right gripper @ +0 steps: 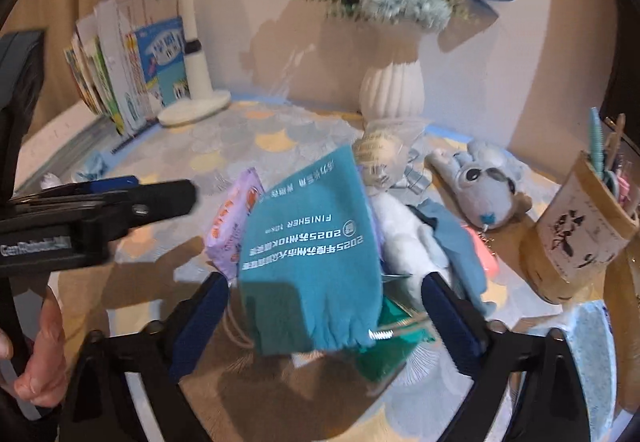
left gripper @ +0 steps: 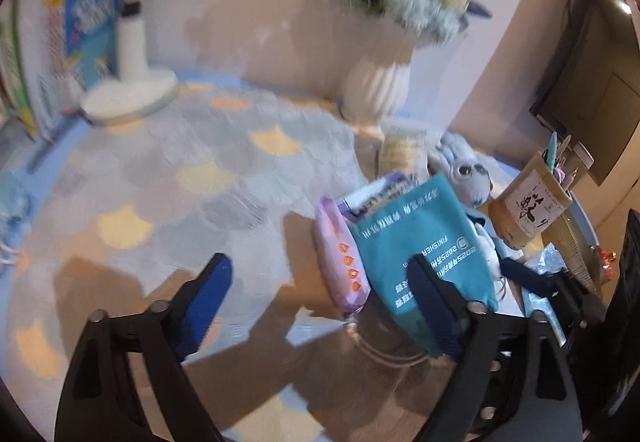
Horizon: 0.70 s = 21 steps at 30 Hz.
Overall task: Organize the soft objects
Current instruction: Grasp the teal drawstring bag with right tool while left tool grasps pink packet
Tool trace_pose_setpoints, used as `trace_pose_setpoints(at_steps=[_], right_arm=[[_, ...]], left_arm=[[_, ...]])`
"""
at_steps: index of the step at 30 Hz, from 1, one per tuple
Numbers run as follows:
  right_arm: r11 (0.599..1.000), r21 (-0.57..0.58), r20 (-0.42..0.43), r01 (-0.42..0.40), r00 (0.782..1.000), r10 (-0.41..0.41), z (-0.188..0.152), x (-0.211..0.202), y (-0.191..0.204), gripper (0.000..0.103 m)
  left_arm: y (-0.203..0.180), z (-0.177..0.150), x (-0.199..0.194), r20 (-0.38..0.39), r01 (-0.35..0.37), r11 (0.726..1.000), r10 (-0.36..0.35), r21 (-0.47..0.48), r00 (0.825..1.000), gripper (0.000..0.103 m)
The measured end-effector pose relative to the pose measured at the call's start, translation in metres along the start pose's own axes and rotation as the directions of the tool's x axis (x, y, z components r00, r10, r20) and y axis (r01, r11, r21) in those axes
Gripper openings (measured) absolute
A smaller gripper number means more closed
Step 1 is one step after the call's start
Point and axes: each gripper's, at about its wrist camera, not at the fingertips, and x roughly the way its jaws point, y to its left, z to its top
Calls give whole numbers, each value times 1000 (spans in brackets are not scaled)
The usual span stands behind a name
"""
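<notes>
A teal drawstring bag [right gripper: 312, 262] with white print lies on the table, stuffed, its mouth toward me; it also shows in the left wrist view [left gripper: 416, 242]. A lilac tissue pack [right gripper: 230, 222] leans against its left side, also seen from the left [left gripper: 340, 266]. A white plush [right gripper: 404, 242] and a blue cloth [right gripper: 460, 250] lie at its right. A grey-blue plush toy [right gripper: 484, 185] lies further right. My right gripper [right gripper: 324, 306] is open, its fingers either side of the bag's mouth. My left gripper [left gripper: 320, 290] is open and empty, left of the bag.
A white vase with flowers [right gripper: 392, 89] stands at the back. A white lamp base [right gripper: 196, 107] and upright books [right gripper: 132, 69] are back left. A brown pen holder [right gripper: 576, 238] stands at the right. The tablecloth [left gripper: 180, 169] has a scale pattern.
</notes>
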Motion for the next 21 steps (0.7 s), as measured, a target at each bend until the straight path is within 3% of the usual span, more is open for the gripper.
trace_pose_setpoints(at_steps=[4, 6, 7, 9, 15, 21], right_arm=[[1000, -22, -32, 9, 999, -10, 0, 16, 6, 57], [999, -49, -27, 13, 1000, -14, -2, 16, 8, 31], [999, -51, -22, 8, 1000, -9, -4, 14, 8, 26], [999, -50, -4, 12, 1000, -12, -7, 7, 8, 10], [998, -13, 12, -66, 998, 66, -22, -21, 4, 8], [993, 27, -4, -116, 993, 116, -68, -60, -4, 8]], left_arm=[[-2, 0, 27, -37, 47, 999, -48, -26, 998, 69], [-4, 0, 33, -44, 56, 998, -56, -20, 997, 50], [-5, -1, 35, -49, 46, 999, -46, -15, 998, 43], [-5, -2, 39, -59, 55, 998, -56, -6, 997, 19], [-1, -16, 22, -29, 54, 999, -54, 4, 998, 16], [-1, -44, -9, 5, 48, 999, -48, 12, 999, 16]])
